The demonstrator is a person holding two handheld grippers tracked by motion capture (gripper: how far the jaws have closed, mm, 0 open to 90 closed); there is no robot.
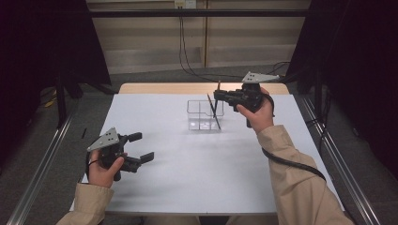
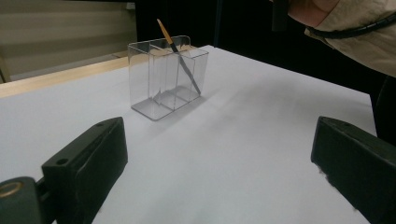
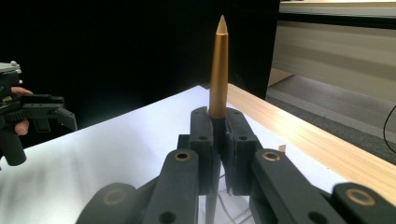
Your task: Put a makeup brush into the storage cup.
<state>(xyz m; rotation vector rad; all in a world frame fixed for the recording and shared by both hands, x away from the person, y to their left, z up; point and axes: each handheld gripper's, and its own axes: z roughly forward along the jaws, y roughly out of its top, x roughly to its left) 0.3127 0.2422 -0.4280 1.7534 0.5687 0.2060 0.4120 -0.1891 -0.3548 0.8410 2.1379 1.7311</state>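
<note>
- My right gripper (image 1: 219,95) is clamped on a gold-tipped pen (image 3: 218,65); it stands upright between the pads, tip up, in the right gripper view.
- In the high view that gripper sits just above the right end of the clear organizer (image 1: 204,115), near the table's far edge.
- A second pen (image 2: 180,58), dark w/ an orange end, leans at a slant in one organizer compartment; can't tell which one for sure.
- My left gripper (image 1: 140,147) is released, jaws wide apart w/ nothing between, low over the near-left part of the table, well apart from the organizer.
- Surface: white tabletop (image 1: 197,173), matte & bare apart from the organizer; a light wood strip (image 1: 187,88) runs along the far edge.
- Room: dim, dark curtains (image 1: 47,42) both sides, grey floor, pale wall panel (image 1: 150,37) at back w/ black cables (image 1: 185,56) hanging down from a socket.
- Metal rails (image 1: 42,168) flank the table left & right.
- Beige sleeves (image 1: 300,187) on both arms; the right gripper's cable trails along the right sleeve.
</note>
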